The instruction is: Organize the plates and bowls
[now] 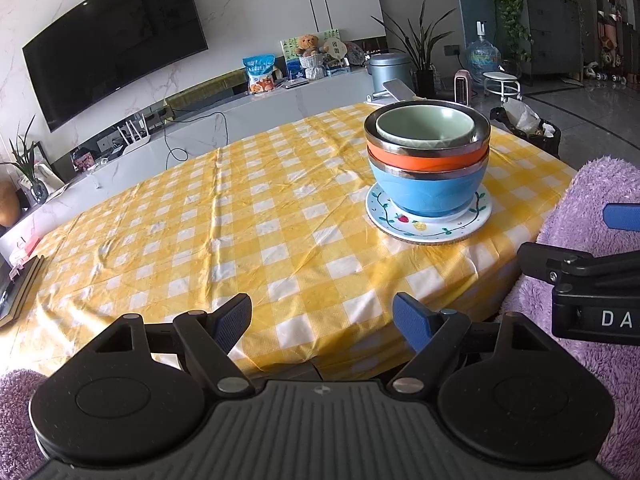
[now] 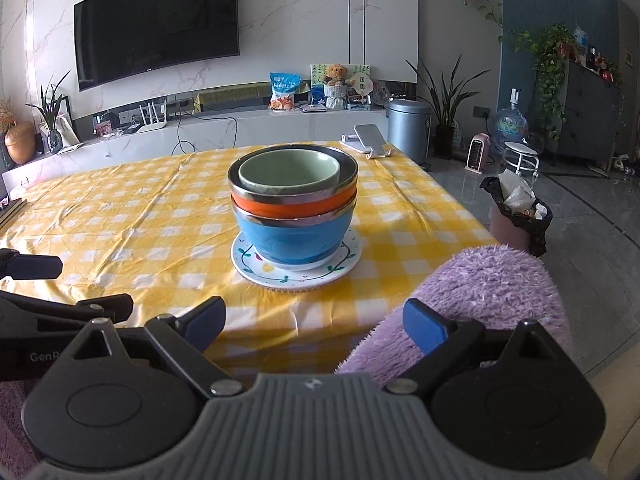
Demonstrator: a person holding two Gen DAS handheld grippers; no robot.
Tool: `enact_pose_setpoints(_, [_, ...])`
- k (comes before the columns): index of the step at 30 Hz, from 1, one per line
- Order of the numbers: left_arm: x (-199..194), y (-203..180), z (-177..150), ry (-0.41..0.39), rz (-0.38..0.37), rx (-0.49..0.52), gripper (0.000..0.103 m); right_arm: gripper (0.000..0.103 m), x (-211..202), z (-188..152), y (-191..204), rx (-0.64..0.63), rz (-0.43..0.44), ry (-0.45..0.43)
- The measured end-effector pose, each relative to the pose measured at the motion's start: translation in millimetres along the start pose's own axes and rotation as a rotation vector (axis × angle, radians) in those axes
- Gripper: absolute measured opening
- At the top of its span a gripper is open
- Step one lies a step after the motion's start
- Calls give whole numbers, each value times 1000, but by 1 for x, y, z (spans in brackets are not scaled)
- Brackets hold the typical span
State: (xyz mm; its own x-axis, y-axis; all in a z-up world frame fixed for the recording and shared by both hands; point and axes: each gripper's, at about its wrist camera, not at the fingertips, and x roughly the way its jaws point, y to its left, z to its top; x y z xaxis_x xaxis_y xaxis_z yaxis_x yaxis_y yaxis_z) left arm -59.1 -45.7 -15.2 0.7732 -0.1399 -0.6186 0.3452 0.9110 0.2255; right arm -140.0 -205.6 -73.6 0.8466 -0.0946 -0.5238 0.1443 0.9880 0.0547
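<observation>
Surface: a table (image 2: 120,216) is covered by a wrinkled yellow-and-white checked cloth.
Room: a dark curved television (image 2: 156,20) is mounted on a marbled wall above a long pale console.
Stack: near the table's right front corner, a green bowl (image 2: 289,170) is nested in an orange bowl (image 2: 294,205), then a blue bowl (image 2: 294,240), all steel-rimmed, on a round painted plate (image 2: 344,258).
Seat: a purple fluffy cover (image 2: 492,280) is seen beside the table.
Left gripper (image 1: 322,322): spread wide, nothing held.
Right gripper (image 2: 314,322): spread wide, nothing held.

Surface (image 2: 120,216) under yellow check cloth (image 2: 400,216); bears plate (image 2: 280,276), phone stand (image 2: 370,140), books (image 1: 18,292).
</observation>
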Motion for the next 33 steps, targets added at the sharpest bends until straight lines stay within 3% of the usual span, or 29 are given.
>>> enact_pose_setpoints(33, [2, 3, 2, 25, 25, 2, 94, 94, 4, -2, 0, 3, 1, 21])
